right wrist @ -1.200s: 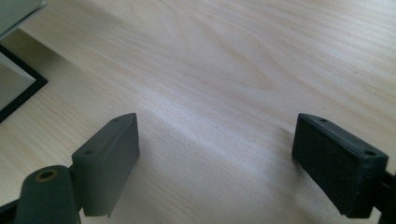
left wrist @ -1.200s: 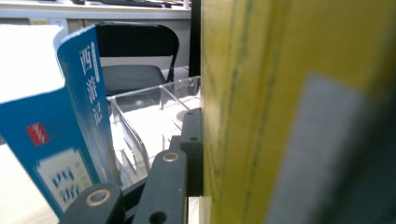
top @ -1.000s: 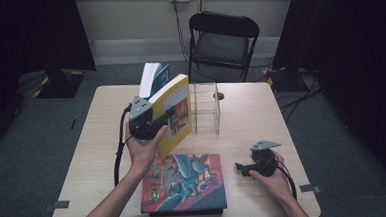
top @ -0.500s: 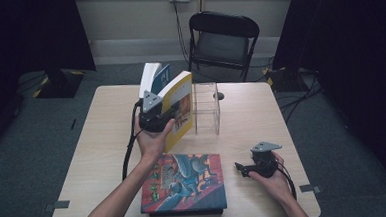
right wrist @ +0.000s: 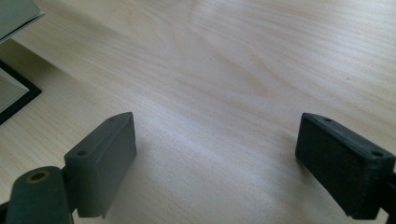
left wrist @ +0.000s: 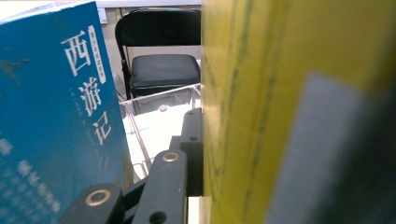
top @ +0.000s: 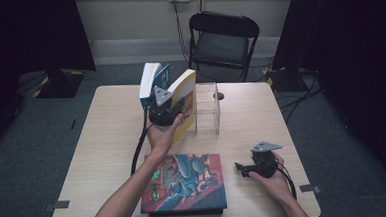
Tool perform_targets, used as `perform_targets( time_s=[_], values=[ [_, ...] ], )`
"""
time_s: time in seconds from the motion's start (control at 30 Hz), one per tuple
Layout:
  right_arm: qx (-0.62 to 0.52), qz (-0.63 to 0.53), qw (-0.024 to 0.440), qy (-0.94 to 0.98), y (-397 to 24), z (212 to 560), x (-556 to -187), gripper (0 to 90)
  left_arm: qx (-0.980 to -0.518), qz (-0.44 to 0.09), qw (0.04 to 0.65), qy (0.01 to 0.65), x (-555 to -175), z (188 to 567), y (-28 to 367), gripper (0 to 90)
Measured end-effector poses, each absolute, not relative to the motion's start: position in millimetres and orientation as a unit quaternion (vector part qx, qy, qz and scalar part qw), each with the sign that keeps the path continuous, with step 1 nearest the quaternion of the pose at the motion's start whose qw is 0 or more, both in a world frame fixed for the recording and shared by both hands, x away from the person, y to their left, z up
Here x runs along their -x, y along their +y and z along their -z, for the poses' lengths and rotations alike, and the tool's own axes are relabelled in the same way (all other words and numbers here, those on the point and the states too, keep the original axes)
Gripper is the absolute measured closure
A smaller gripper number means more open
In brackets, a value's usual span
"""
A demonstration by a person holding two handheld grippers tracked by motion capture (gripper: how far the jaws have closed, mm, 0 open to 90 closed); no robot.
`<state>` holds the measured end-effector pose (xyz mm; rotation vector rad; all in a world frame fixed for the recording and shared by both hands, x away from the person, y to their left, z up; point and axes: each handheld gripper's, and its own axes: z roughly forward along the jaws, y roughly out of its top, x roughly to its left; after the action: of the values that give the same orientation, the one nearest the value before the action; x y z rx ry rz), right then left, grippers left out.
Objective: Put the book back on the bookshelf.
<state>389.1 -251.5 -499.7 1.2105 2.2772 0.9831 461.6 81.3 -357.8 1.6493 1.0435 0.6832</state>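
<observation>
Two tools in use. Left tool [top: 167, 109] is clamped on the yellow book [top: 185, 101], holding it upright at the tabletop's [top: 107, 138] far middle, between the blue book [top: 152, 80] on its left and the clear rack [top: 208, 107] on its right. Right tool [top: 244, 169] rests near right, jaws apart, nothing between them. A large picture book [top: 185, 184] lies flat at the near edge.

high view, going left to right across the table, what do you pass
blue book → left gripper shut on the yellow book → clear box → right gripper, jaws open over the table
</observation>
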Motion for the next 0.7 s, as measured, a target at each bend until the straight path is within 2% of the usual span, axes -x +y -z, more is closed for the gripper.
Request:
perform_targets(
  time_s=[0.43, 0.7],
  values=[
    [-0.43, -0.35, 0.19, 0.81, -251.5, 499.8, -389.2, 12.2, -0.681, -0.303, 0.497, 0.443, -478.7, 372.8, 67.6, 75.6],
    [-0.43, -0.35, 0.19, 0.81, -251.5, 499.8, -389.2, 12.3, -0.673, -0.297, 0.506, 0.451, -481.4, 385.8, 66.0, 75.5]
  ],
)
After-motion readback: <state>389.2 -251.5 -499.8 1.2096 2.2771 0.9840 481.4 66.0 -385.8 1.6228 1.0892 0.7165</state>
